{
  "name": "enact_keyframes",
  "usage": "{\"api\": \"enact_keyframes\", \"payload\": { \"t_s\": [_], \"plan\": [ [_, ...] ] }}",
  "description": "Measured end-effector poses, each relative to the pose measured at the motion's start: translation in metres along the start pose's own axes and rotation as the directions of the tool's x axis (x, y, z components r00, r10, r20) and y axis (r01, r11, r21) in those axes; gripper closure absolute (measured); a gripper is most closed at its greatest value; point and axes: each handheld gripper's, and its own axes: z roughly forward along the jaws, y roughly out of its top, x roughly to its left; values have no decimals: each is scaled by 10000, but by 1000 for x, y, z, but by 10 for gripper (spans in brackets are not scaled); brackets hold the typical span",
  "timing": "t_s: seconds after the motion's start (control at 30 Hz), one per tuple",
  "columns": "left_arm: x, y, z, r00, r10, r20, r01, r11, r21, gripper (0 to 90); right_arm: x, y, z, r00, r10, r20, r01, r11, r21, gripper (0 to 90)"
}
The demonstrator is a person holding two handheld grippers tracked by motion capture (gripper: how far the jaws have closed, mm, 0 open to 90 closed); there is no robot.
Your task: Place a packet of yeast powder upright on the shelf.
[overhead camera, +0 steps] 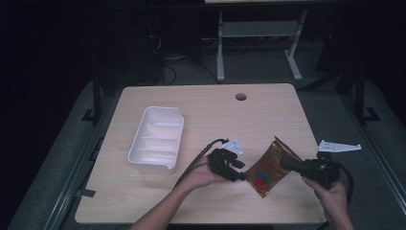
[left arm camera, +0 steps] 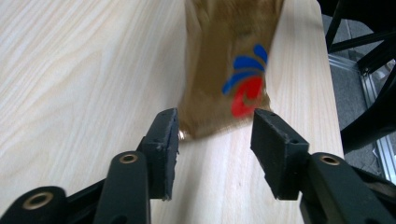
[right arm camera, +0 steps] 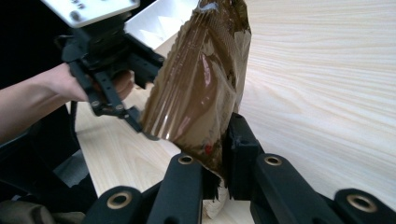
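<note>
Fingers first: your right gripper (right arm camera: 215, 172) is clamped on one end of the brown foil pouch (overhead camera: 270, 167), with the foil pinched flat between the pads. Your left gripper (left arm camera: 215, 140) stands open. The pouch's other end, the one with the red and blue logo, sits just ahead of its fingers (left arm camera: 161, 140), not pressed.

Progress, my read: the pouch is now carried by the right side alone, lifted off the wooden surface (overhead camera: 206, 110). It still has to go somewhere, probably the white tray (overhead camera: 158, 141) well off beyond your left fingers.

Materials: the pouch is thin, crinkled, glossy foil with a serrated top edge, so it will flex. The tray is rigid white plastic with compartments. The surface is smooth light woodgrain.
</note>
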Motion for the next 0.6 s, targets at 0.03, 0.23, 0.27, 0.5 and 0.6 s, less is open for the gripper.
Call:
{"api": "enact_keyframes", "payload": {
  "t_s": [0.03, 0.23, 0.27, 0.5, 0.6],
  "plan": [
    [-2, -2, -2, 10000, 28, -20, -28, 10000, 24, 507, 0, 0, 0, 10000, 0, 0, 0, 10000, 0, 846],
    [-8, -11, -10, 9996, 162, -214, -163, 9998, -75, 449, -2, 11, -6, 9992, 97, 388, -101, 9999, 99, 848],
    [-10, -14, -13, 9996, 173, -244, -177, 9998, -135, 442, -2, 14, -6, 9991, 92, 413, -97, 9999, 125, 849],
    [-16, -26, -21, 9990, 182, -419, -190, 9997, -175, 395, -2, 30, -6, 9980, -20, 629, 1, 9995, 301, 850],
    [-19, -31, -24, 9987, 152, -483, -162, 9997, -198, 374, -2, 36, -5, 9975, -16, 709, -13, 9992, 405, 850]
  ]
}}
